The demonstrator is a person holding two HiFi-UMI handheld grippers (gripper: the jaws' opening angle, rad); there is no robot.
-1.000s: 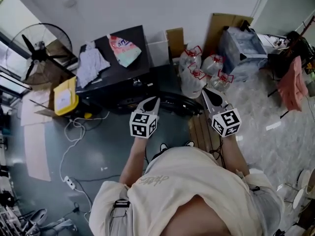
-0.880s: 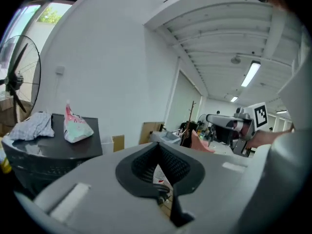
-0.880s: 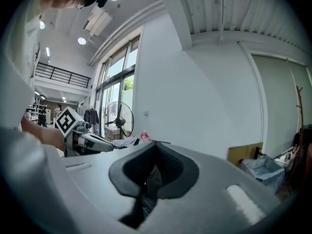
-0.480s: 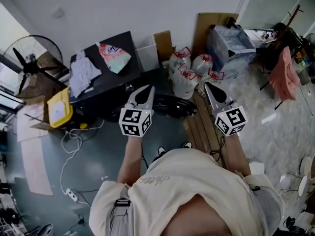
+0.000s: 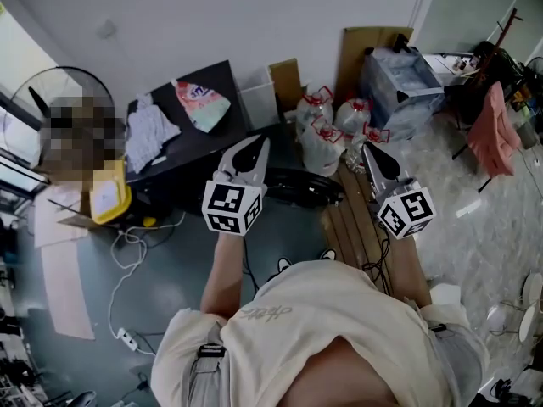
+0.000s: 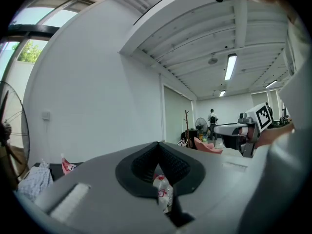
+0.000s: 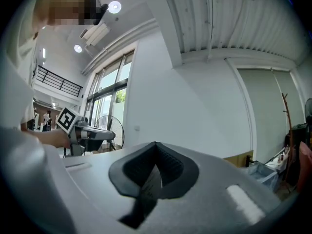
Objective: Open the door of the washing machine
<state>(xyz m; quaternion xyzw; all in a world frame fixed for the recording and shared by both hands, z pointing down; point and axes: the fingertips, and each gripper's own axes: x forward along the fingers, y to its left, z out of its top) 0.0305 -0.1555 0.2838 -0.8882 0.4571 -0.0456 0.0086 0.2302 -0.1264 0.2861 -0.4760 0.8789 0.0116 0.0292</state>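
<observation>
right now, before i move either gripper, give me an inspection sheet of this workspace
surface: grey floor; wooden slats beside the person's feet
job's things: black box-shaped unit by the wall, likely the washing machine; its door cannot be made out
clutter: grey cloth and packet on the unit; clear bottles with red handles; cardboard; yellow container
grippers: left gripper shut, empty; right gripper shut, empty; both in the air, touching nothing
cables: white cable runs across the floor towards a power strip
surroundings: white wall; pink cloth hanging at the right
</observation>
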